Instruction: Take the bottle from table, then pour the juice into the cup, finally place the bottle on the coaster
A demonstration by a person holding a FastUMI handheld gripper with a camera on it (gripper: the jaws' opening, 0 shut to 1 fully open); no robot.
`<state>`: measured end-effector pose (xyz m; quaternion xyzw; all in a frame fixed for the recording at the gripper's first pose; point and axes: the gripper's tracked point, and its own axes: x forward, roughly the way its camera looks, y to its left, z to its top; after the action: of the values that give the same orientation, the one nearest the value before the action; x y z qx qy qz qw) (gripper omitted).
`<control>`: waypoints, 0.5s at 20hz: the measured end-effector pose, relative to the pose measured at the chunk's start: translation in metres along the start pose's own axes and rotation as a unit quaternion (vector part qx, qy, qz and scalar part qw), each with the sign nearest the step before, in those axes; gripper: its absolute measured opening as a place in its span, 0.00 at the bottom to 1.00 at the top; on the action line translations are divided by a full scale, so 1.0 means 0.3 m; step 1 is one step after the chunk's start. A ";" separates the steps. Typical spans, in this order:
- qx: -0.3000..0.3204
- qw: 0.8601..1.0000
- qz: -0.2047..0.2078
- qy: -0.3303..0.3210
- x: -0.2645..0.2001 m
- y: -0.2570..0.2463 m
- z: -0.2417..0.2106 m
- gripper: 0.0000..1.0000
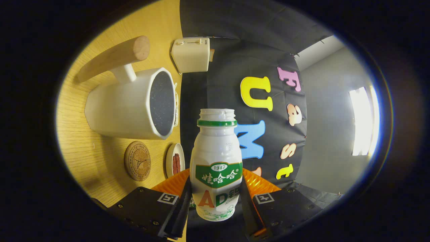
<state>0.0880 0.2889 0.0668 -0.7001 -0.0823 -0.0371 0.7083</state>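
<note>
Claw (215, 201) apparently clamps bottle (216, 158), label reading "1987".

Wooden table (90, 158) bears cup (124, 111); coaster (137, 161); toaster (190, 54); saucer (175, 160)

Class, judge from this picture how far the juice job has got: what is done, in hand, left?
Done: the tool has the uncapped bottle gripped and lifted. In hand: tipping it by the cup; no juice visible flowing. Left: pouring, then setting it on the coaster.
</note>
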 end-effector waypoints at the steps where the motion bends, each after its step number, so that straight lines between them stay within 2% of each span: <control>1: -0.005 1.000 0.000 0.000 0.002 -0.001 -0.003 0.68; 10: -0.054 0.999 -0.007 0.000 0.003 -0.026 0.002 0.68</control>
<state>0.0876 0.2893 0.0748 -0.7365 -0.0850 -0.0460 0.6695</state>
